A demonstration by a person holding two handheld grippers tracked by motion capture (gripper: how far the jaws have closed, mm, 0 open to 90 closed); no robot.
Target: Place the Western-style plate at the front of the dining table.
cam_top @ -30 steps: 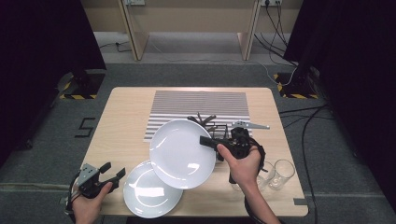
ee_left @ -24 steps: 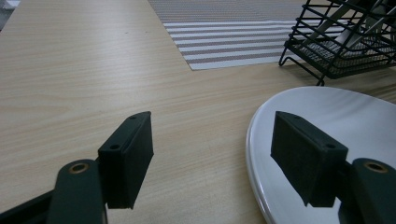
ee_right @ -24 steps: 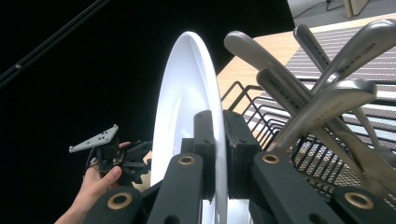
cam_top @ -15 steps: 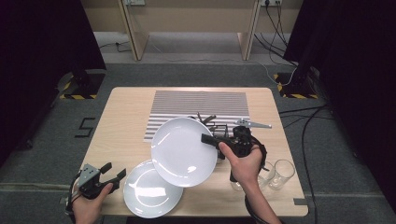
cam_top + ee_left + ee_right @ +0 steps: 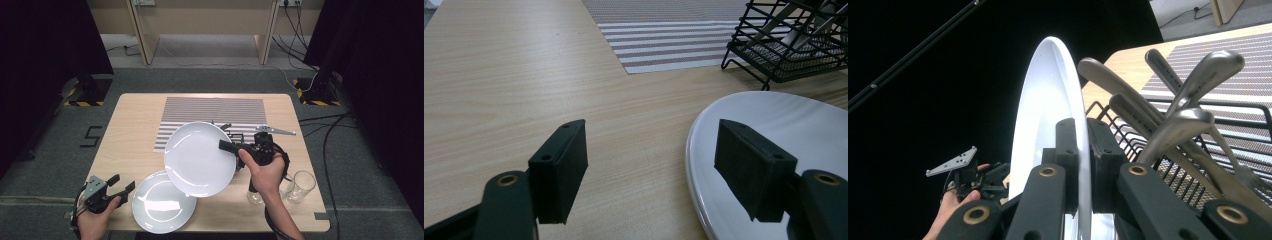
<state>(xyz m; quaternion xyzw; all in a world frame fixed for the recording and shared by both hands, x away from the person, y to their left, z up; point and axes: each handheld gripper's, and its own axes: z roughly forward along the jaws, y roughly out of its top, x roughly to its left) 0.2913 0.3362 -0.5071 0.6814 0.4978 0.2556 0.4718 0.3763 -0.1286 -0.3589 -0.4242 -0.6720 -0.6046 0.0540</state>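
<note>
My right gripper [image 5: 227,146] is shut on the rim of a white plate [image 5: 200,159], which hangs tilted above the table's middle. In the right gripper view the same plate [image 5: 1048,110] stands edge-on between the pads of that gripper [image 5: 1082,165]. A second white plate [image 5: 164,202] lies flat near the front edge. My left gripper [image 5: 121,183] sits just left of it, open with nothing between its jaws. Seen from the left gripper [image 5: 651,170], that plate's [image 5: 794,125] rim lies behind the right jaw.
A black wire cutlery rack [image 5: 239,136] with metal utensils [image 5: 1188,90] stands behind the held plate, on a striped mat [image 5: 215,110]. Two clear glasses [image 5: 302,186] [image 5: 255,196] stand at the front right. Bare wood [image 5: 499,90] spreads to the left.
The right gripper and its plate have drifted slightly up and to the right, toward the rack. The left gripper and the flat plate have stayed put.
</note>
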